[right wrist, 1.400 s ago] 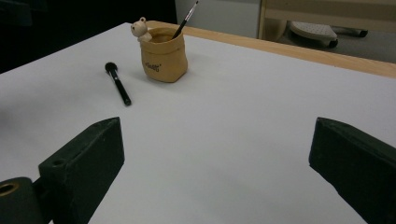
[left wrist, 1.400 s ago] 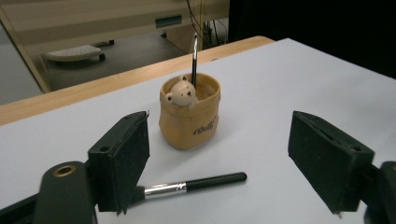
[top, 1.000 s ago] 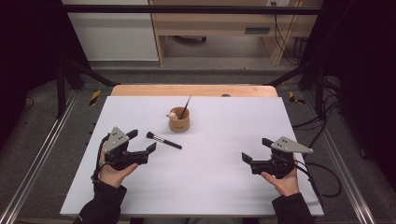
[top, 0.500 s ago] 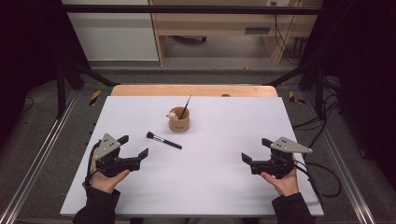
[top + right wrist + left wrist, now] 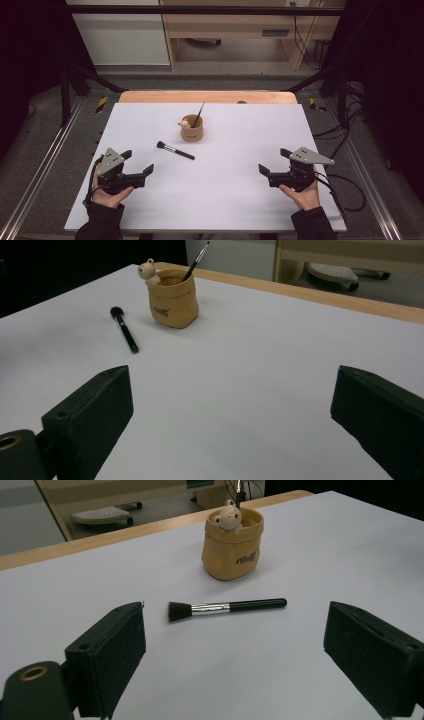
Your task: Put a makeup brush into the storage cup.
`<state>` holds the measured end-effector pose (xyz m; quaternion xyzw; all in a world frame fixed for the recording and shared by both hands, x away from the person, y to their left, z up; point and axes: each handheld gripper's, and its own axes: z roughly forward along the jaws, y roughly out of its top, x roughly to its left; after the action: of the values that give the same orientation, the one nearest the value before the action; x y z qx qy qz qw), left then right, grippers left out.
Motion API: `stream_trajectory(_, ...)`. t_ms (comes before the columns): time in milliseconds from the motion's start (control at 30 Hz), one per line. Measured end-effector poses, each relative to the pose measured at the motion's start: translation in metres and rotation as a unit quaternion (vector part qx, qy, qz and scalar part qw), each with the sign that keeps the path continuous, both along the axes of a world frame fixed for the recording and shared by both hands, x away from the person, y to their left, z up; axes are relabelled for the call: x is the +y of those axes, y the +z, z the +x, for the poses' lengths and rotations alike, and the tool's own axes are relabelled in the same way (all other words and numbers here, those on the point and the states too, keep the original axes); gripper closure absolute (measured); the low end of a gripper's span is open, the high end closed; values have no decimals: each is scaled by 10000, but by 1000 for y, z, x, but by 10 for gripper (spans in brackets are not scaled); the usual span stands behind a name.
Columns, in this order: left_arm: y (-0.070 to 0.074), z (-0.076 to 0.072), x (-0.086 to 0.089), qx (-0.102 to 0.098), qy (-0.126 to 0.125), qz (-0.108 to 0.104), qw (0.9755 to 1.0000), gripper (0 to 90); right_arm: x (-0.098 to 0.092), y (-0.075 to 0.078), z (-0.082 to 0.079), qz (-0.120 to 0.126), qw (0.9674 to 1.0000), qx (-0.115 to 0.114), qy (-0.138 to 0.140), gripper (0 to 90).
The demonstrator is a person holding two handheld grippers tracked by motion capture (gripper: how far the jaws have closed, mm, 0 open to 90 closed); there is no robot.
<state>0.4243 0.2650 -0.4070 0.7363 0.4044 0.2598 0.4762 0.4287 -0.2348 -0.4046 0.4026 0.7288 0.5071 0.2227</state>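
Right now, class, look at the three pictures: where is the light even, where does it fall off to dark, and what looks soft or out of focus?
High view: the white table is evenly lit, its surroundings dark, the picture slightly soft. Left gripper view: the makeup brush and pot are sharp with faint shadows, the background softer. Right gripper view: the table's far left corner falls into black.

The tan pot (image 5: 192,131) stands alone toward the far middle of the white table (image 5: 240,200) and is the one upright obstacle; a thin brush (image 5: 198,115) leans out of it, raising its reach. Just nearer than the pot and to its left lies a flat makeup brush (image 5: 175,150), low enough to pass over. To the pot's right, behind it, and across the near side, the surface lies bare.
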Motion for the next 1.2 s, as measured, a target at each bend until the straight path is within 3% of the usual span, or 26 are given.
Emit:
stream_trajectory(300,-1,0,2,35,42,2,10000,85,-2,1,-1,8,10000,-6,-4,38)
stream_trajectory(1200,13,31,-21,192,-581,356,9975,86,-1,0,0,-40,10000,-9,-14,38)
